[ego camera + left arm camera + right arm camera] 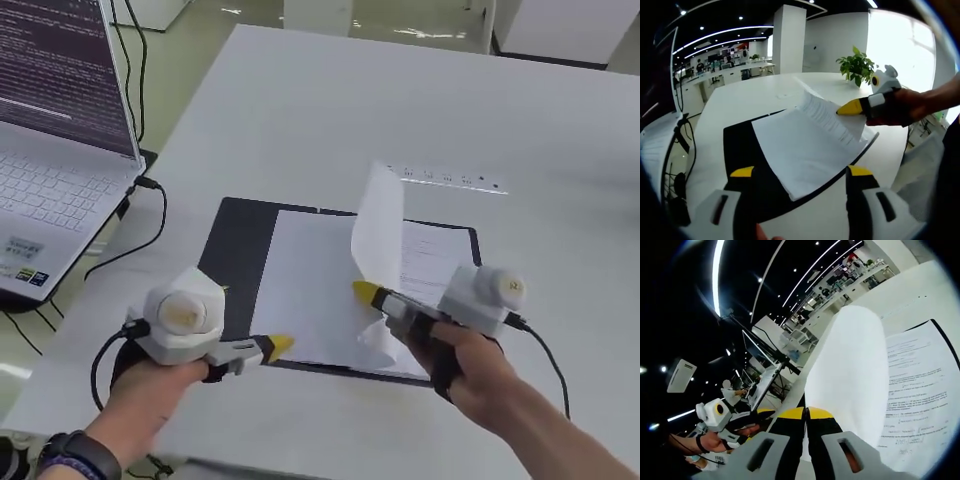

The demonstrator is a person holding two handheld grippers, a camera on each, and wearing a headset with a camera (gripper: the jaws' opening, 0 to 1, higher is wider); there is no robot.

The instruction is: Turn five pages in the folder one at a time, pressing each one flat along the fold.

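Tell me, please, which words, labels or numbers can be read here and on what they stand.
None is legible.
Laptop screen: text lines, blurred.
Laptop stickers: too small.
Lifted page: print, too small.
Flat page: print, too small.

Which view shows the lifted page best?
The head view: the lifted page stands curled above the folder, pinched in the right gripper. The left gripper view shows it low and foreshortened; the right gripper view shows its blank back close up.
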